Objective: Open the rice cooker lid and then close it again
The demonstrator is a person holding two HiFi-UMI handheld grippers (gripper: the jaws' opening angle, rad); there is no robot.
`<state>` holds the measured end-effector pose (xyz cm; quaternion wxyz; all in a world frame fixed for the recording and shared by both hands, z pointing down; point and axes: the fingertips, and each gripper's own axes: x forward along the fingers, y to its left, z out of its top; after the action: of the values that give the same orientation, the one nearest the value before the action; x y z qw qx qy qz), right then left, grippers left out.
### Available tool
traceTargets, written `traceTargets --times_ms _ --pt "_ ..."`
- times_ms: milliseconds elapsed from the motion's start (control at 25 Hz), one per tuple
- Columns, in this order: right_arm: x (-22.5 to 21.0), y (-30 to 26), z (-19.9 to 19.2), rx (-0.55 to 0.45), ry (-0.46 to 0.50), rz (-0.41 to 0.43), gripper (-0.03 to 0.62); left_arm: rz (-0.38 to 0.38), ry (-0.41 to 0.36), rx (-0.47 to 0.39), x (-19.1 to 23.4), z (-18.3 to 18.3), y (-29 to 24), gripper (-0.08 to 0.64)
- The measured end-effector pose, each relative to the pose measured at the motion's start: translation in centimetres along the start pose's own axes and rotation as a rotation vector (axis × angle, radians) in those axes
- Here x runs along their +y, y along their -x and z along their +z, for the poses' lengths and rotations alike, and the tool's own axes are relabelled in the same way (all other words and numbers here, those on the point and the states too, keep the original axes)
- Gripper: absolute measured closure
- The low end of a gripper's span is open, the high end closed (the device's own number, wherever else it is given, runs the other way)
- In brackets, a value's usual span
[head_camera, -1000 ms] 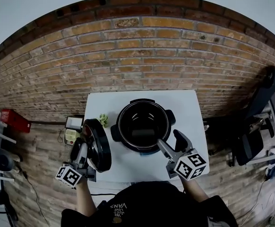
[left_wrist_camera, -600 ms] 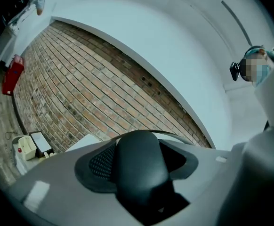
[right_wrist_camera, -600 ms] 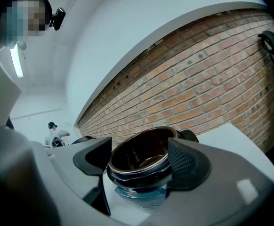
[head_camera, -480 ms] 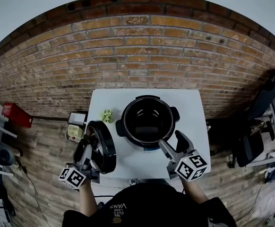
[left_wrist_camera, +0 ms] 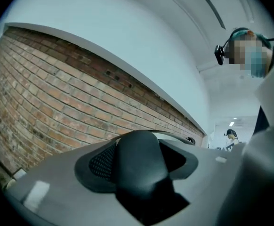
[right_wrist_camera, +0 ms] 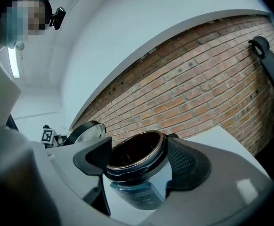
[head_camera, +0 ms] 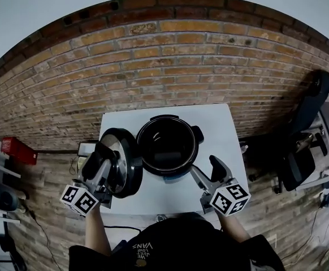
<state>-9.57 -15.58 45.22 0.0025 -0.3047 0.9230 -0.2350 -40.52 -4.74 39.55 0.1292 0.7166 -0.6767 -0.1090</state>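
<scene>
While left gripper point(head_camera: 103, 154) clamps lid point(head_camera: 128, 164) beside cooker point(head_camera: 178, 119), right gripper point(head_camera: 204, 167) fingers apart.

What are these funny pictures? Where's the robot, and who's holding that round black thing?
There is no robot here. A person holds a grabbing tool, a claw, in each hand. The top-down picture comes from a camera on the person's head. The other two come from little cameras riding on each claw. On the white table stands a rice cooker, open and dark inside. The left claw is squeezed shut on the handle of the lid, holding it tilted beside the cooker. The right claw is open and empty, near the cooker's front.
</scene>
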Motion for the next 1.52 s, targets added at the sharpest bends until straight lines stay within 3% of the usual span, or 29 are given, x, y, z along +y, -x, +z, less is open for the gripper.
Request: traceTargets --times_ms 320,800,1120,1360,1520 --pt "-2.9 2.4 0.9 -0.031 -0.016 -0.045 0.229 -0.182 -0.231 0.148 -5.3 0.9 -8.5 0.282" --pt "-7.5 5.8 1.9 -0.077 -0.044 -0.125 0.229 -0.453 -0.482 0.411 -13.1 -5.5 -18.0 0.282" --pt "-8.6 6.5 1.9 -0.097 -0.073 -0.140 0.229 -0.544 -0.626 0.537 -15.3 -8.6 -19.4 0.282" --pt "-8.7 6.3 1.1 -0.093 -0.091 -0.144 0.229 -0.588 -0.676 0.612 -15.5 -10.9 -19.2 0.282" --pt "-8.9 6.4 0.9 -0.091 -0.098 -0.150 0.229 -0.592 -0.690 0.614 -15.6 -11.4 -19.4 0.282"
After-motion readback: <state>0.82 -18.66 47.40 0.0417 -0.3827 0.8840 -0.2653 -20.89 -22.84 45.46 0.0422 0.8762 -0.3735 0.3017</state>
